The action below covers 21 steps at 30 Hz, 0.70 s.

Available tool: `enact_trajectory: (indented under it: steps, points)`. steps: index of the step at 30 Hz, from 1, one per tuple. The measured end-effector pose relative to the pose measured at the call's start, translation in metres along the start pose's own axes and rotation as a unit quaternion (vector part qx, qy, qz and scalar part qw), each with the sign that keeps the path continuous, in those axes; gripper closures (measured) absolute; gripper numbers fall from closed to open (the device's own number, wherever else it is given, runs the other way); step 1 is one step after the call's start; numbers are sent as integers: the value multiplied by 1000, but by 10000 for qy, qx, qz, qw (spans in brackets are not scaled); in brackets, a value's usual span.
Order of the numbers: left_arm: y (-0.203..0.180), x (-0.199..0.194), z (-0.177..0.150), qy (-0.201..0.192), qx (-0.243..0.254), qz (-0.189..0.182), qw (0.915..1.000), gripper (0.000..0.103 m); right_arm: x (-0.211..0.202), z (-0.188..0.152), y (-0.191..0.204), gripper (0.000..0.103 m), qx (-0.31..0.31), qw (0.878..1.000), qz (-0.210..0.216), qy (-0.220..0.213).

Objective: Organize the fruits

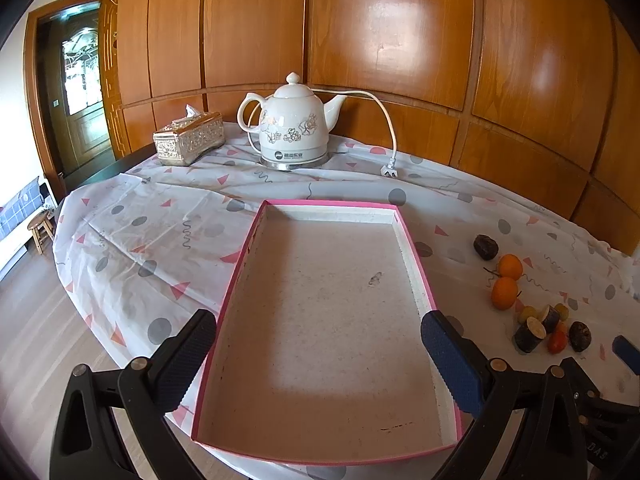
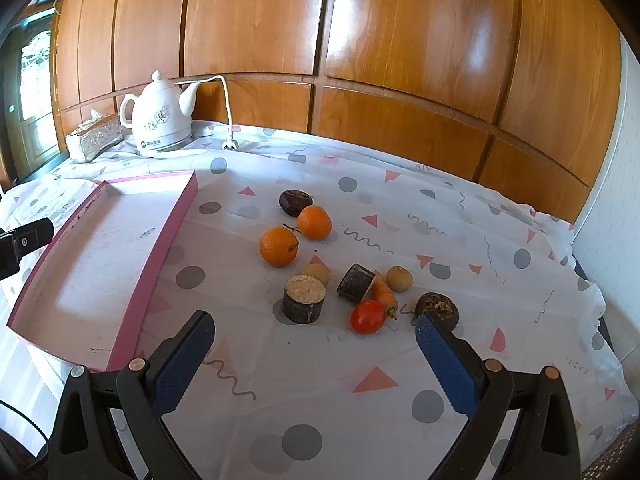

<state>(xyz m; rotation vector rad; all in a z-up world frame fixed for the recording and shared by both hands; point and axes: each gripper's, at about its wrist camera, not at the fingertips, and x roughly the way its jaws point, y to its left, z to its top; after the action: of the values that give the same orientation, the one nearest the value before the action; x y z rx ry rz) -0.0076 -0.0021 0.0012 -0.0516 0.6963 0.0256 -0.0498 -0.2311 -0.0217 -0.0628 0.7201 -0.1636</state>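
Nine pieces of produce lie loose on the tablecloth (image 2: pixel 400 216), all to the right of the pink-rimmed tray (image 2: pixel 176 236), and none is inside it. Counted from the tray outward: two round oranges (image 2: pixel 279 247) with pebbled skin, two dark wrinkled round fruits (image 2: pixel 295 202), one at the far end of the group and one at the near right, two short dark-skinned cylinders (image 2: pixel 304 298) cut flat to show pale flesh, two small tan balls (image 2: pixel 399 278), one smooth red tomato (image 2: pixel 368 316) and, touching it, one small carrot (image 2: pixel 385 295). That makes ten with the carrot.

One tray: shallow, rectangular, cardboard-like, its pale floor speckled and bare. Beyond its far edge stand one silver embossed tissue box (image 1: pixel 189 139) and one white glazed kettle (image 1: pixel 292 122) with a floral print; its base bears a logo and characters too small to read. One white cord and plug lie right of the kettle.

Left gripper (image 1: pixel 320 354): jaws spread wide over the tray's near end, holding nothing. Right gripper (image 2: pixel 316 362): jaws equally spread, blue ribbed pads (image 2: pixel 182 368) empty, just short of the fruit.
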Motion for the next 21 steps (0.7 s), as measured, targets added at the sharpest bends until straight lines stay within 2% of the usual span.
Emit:
enact_trajectory:
  steps: [21]
  points:
    - [-9,-2,-2,38,148,-123,9998,0,0,-3,-5,1,92,9999,-4,-60]
